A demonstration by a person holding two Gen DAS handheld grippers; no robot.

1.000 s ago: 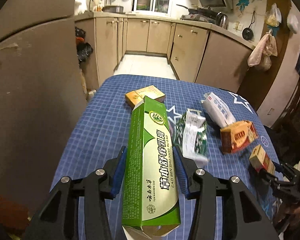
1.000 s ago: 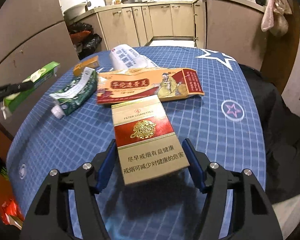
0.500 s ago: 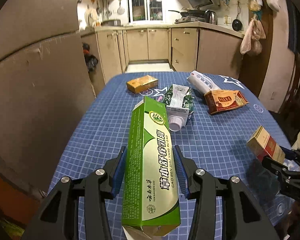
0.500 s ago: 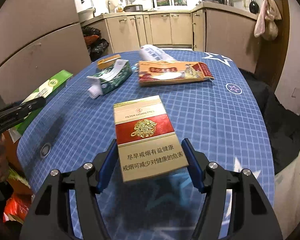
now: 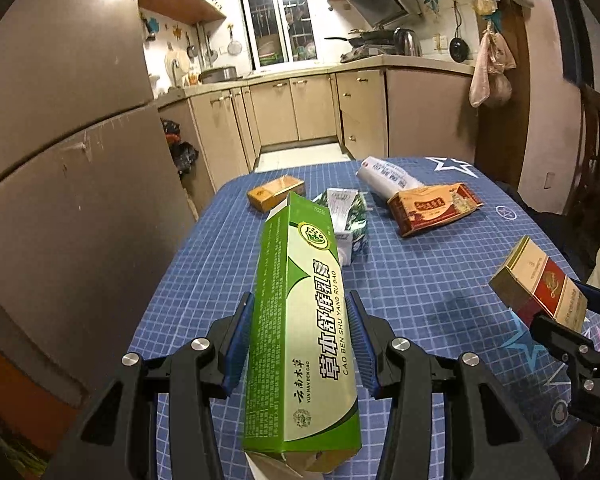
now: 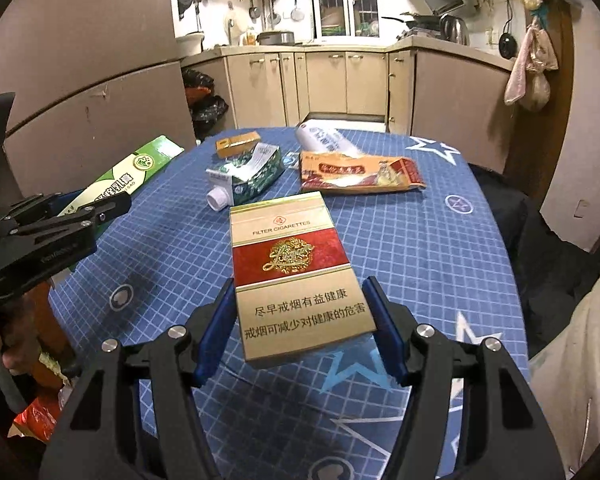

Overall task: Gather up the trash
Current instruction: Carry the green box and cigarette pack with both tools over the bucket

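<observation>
Left gripper [image 5: 298, 344] clamped on long green cardboard toothpaste box [image 5: 300, 320], lifted over blue grid-cloth worktop [image 5: 412, 280]. Right gripper [image 6: 302, 322] gripping red-and-gold cardboard cigarette pack [image 6: 296, 272], likewise aloft. At twelve o'clock on worktop: crushed green-white carton [image 6: 246, 178], orange paper packet [image 6: 360, 174], small yellow box [image 6: 236, 144].

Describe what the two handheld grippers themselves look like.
Both the left gripper and the right gripper are matte black plastic linkages with round silver pivot bolts, ending in ribbed blue pads. The left's side bears small raised lettering, unreadable here. No cables visible.
</observation>
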